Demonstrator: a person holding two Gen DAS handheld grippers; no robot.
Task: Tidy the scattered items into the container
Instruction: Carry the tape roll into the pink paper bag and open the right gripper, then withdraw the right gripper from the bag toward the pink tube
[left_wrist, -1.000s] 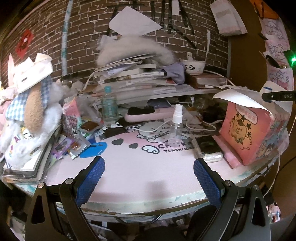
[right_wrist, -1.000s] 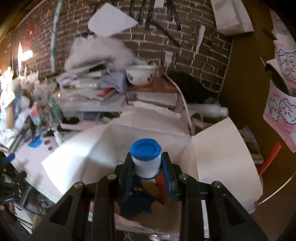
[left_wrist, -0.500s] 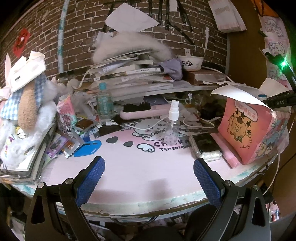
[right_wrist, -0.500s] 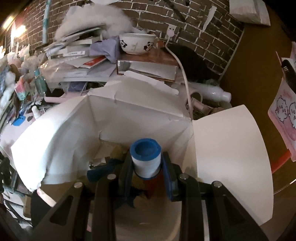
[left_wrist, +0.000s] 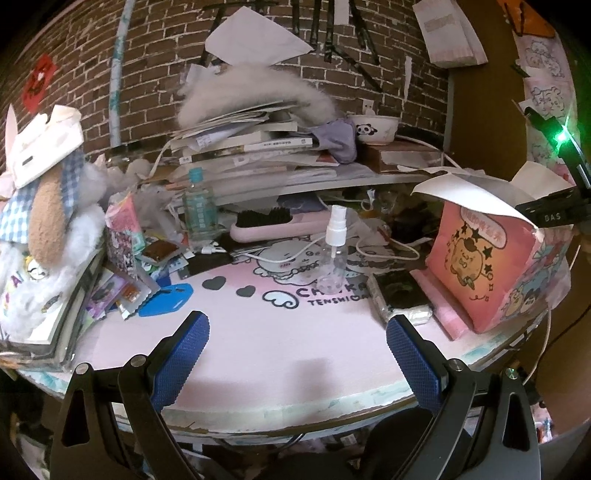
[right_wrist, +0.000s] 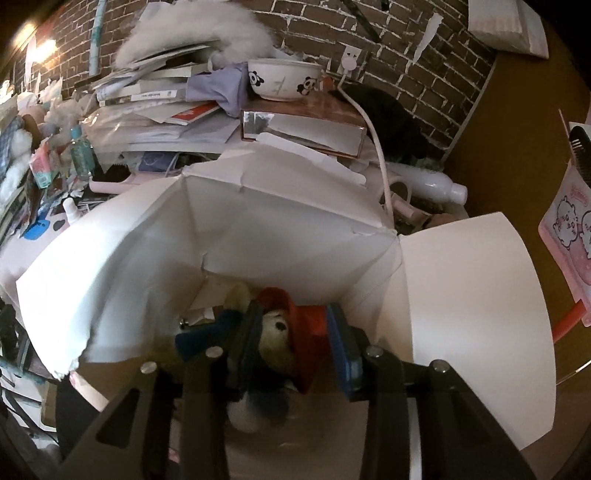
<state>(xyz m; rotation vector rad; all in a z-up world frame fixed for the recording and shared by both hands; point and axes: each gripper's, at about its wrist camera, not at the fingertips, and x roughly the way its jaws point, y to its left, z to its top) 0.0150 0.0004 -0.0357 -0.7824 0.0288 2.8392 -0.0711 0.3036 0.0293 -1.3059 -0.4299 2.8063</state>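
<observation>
Entry: we found the right hand-held gripper (right_wrist: 291, 339) opening inside the box (right_wrist: 277, 243), nothing gripped, soft toy (right_wrist: 280, 332) beneath; left hand-held gripper (left_wrist: 295, 354) agape, empty; spray bottle (left_wrist: 334, 254) ahead, still on the bench (left_wrist: 280, 354).

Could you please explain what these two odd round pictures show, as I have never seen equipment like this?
Each picture comes from a wide-angle camera mounted on a hand-held gripper, looking forward along its two blue-padded fingers. There is no robot; a person holds one gripper in each hand.

The left gripper hangs open over a pink desk mat, holding nothing. Beyond it stand a small spray bottle, a hairbrush, a blue tag and the pink cardboard box.

The right gripper points down into that same box, seen from above with its white flaps spread. Its fingers are opening just now. Between them shows a soft toy bear in a red hat lying in the box; whether the pads touch it is unclear.
</observation>
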